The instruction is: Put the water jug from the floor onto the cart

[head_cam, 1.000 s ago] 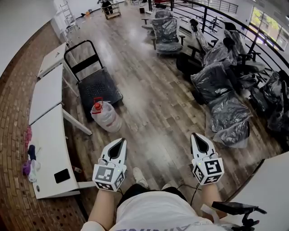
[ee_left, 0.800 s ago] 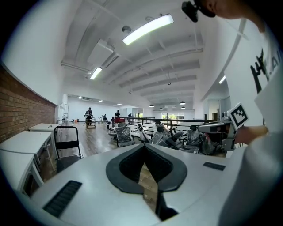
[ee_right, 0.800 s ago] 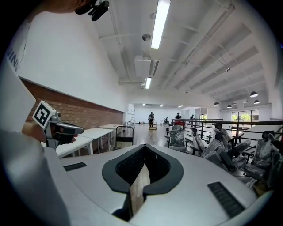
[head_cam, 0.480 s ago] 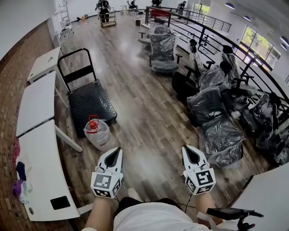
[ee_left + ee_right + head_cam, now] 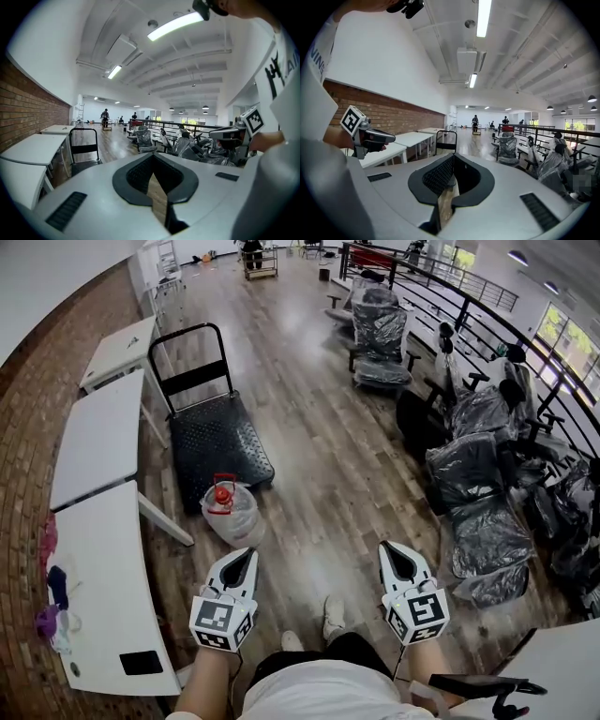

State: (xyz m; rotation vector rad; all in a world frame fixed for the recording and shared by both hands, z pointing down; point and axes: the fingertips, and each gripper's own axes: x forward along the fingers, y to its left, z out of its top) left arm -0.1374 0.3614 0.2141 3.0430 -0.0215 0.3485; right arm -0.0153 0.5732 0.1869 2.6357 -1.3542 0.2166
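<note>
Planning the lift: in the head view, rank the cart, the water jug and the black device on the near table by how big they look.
Largest: cart
Then: water jug
Smallest: black device, though it lies nearest the camera, so the order seems safe.

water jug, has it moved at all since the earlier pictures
No. The water jug stands on the floor at the near end of the cart, just as before; only the view has shifted.
</note>
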